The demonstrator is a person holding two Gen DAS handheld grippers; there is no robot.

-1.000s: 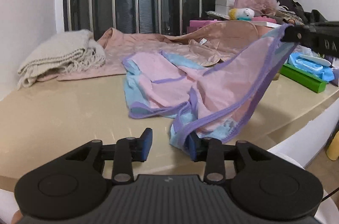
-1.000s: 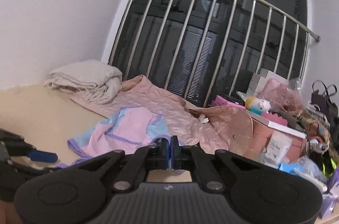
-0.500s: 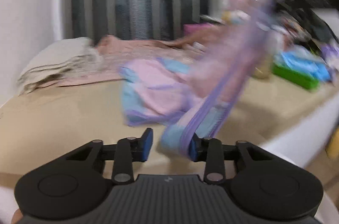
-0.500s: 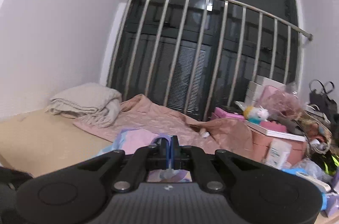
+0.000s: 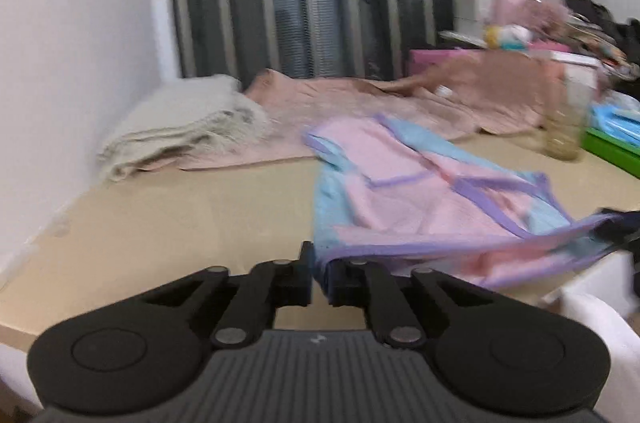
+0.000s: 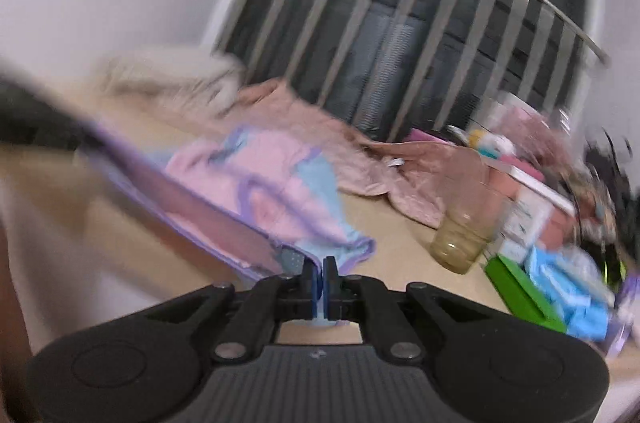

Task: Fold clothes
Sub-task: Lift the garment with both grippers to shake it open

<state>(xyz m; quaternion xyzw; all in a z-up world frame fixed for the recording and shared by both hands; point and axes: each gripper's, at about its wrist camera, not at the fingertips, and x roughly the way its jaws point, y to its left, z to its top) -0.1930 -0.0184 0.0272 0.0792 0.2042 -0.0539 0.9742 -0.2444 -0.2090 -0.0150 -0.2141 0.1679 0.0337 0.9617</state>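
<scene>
Jaws of the left gripper (image 5: 320, 277) were clamped on the purple hem of a thin pink, blue and purple knit garment (image 5: 404, 199); right gripper (image 6: 319, 281) jaws pinched the same hem. Garment lay half spread on the beige counter (image 5: 168, 223). Soft, light, floppy; likely best gripped at hem corners. Nearby: clear plastic cup (image 6: 466, 227), pink quilted cloth (image 5: 360, 103), folded grey blanket (image 5: 188, 127).
</scene>
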